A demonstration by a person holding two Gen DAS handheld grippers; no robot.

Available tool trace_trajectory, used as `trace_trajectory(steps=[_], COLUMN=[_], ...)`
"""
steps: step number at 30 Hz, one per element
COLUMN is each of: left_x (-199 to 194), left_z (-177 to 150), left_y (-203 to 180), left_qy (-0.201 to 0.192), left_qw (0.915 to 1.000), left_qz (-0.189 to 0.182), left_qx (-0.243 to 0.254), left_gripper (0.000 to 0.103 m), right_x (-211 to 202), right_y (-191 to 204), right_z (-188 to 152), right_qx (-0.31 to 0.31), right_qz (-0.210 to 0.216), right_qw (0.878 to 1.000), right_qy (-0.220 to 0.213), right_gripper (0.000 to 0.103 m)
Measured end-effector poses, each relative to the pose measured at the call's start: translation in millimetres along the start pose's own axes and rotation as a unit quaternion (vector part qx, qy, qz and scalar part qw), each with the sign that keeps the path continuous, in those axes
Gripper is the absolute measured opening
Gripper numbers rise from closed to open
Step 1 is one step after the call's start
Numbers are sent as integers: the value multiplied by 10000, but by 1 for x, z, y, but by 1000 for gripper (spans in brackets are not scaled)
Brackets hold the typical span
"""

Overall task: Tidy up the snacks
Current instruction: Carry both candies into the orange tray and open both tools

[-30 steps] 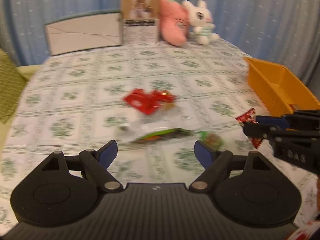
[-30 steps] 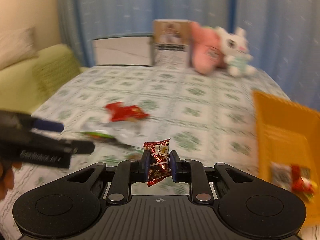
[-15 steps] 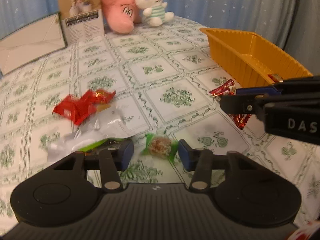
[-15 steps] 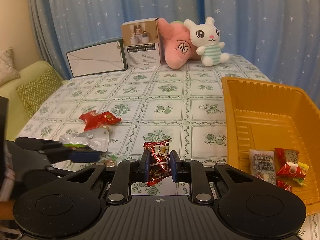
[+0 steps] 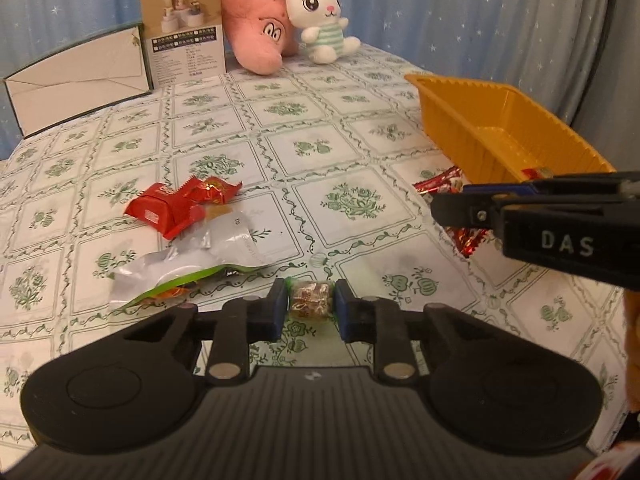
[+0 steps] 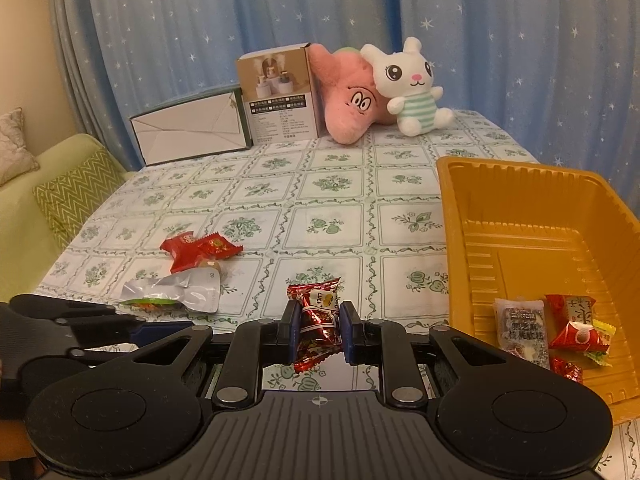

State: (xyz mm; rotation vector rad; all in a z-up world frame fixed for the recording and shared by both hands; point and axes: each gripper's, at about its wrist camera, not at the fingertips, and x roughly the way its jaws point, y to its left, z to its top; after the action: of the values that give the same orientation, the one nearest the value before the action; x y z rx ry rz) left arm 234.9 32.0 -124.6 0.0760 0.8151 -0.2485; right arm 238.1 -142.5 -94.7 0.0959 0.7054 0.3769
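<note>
Orange tray (image 6: 520, 208) on the table holds a few wrapped snacks (image 6: 552, 332). The left gripper (image 5: 311, 306) squeezes a small brown candy (image 5: 311, 300) low over the tablecloth. The right gripper (image 6: 319, 330) pinches a red candy (image 6: 318, 316) beside the tray.

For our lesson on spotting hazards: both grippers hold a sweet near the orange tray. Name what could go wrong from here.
1. The left gripper pinches the small brown candy only at its ends, so it may slip out when lifted.
2. The right gripper sits close beside the left and could collide with it on the way to the orange tray.
3. The red sweet is gripped by crinkly wrapper and might twist loose.
</note>
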Motion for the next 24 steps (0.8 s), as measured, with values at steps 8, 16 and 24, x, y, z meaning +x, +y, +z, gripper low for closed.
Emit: trace_trajectory(steps=[8,16,24], left_x=[-20,-42,-57], left_z=[1,15,42], left_y=[-3,-31,-80], left_qy=[-158,-405,-615], left_qw=[9997,9989,9977], left_qz=[68,-24,-272], left_qx=[-187,-238,-65], left_gripper=[22,22,22], right_x=[-17,-50,-100], right_y=[-6,-29,-59], right_z=[-1,6,33], right_qx=[162,618,813], right_qz=[-31,-220,-357], right_qw=[9999,9977,9944], right_qy=[-37,-162,-570], right_gripper=[21,21,21])
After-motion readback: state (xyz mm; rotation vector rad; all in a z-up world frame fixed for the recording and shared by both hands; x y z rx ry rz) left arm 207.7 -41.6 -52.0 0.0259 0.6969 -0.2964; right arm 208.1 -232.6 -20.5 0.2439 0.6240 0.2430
